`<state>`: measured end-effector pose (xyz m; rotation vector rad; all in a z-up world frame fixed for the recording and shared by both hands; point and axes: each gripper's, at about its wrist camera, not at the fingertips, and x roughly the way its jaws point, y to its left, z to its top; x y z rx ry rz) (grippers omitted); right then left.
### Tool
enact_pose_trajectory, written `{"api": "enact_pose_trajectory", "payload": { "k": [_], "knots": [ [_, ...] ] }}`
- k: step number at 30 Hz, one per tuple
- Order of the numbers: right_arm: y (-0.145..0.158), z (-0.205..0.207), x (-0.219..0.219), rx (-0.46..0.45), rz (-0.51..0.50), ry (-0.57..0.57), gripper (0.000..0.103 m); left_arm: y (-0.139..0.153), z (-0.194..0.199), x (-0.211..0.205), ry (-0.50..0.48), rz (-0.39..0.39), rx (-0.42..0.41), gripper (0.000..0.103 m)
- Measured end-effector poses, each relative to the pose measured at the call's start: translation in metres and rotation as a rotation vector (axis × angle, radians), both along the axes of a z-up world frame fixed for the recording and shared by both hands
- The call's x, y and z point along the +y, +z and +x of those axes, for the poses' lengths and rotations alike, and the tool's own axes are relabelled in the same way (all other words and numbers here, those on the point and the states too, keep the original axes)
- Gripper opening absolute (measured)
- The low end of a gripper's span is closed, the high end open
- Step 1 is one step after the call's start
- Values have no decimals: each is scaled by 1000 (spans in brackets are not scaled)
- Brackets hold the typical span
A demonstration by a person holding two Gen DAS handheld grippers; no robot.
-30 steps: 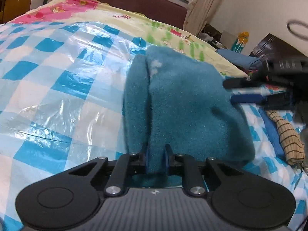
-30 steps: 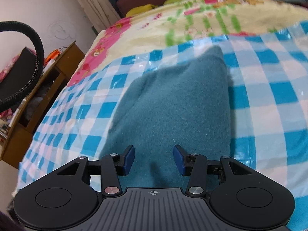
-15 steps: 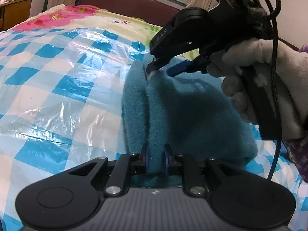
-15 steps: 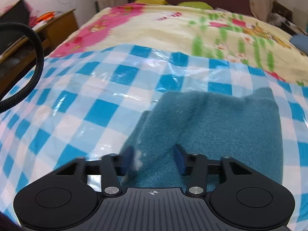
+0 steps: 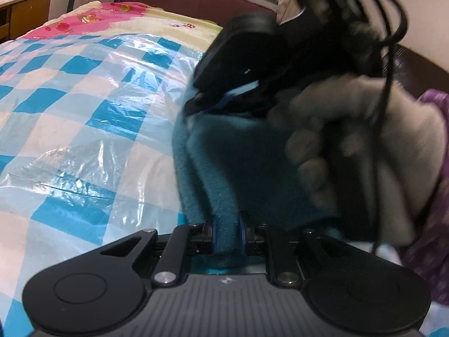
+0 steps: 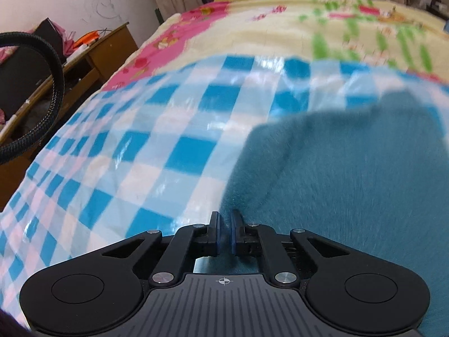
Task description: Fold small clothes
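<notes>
Teal fleece garment (image 5: 238, 163) on checked sheet (image 5: 84, 118) | we clamp both edges: left gripper (image 5: 228, 231), right gripper (image 6: 224, 231) | step: mid-fold | next: carry over, lay flat

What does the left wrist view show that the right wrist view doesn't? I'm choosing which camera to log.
Left wrist only: the right hand-held gripper from outside, in a pale gloved hand.
Right wrist only: a wooden desk and a black braided cable.
Both: the teal fleece garment pinched by each gripper, on blue-checked plastic sheet.
</notes>
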<state>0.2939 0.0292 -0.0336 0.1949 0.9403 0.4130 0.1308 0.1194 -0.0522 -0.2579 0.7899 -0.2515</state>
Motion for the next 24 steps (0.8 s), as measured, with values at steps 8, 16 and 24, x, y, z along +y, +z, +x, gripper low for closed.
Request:
{"api": "enact_pose_trajectory", "payload": {
  "k": [8,16,24],
  "knots": [
    [9,1,-17,22,105,37,10,0,0,2,2,-1,12,26],
    [78,-83,-133,-176,130,32,26,5,-2,-1,10,33,27,26],
    [31,-134,-204,-71,169,-102,34,15,6,-11,36,85,79,27]
  ]
}}
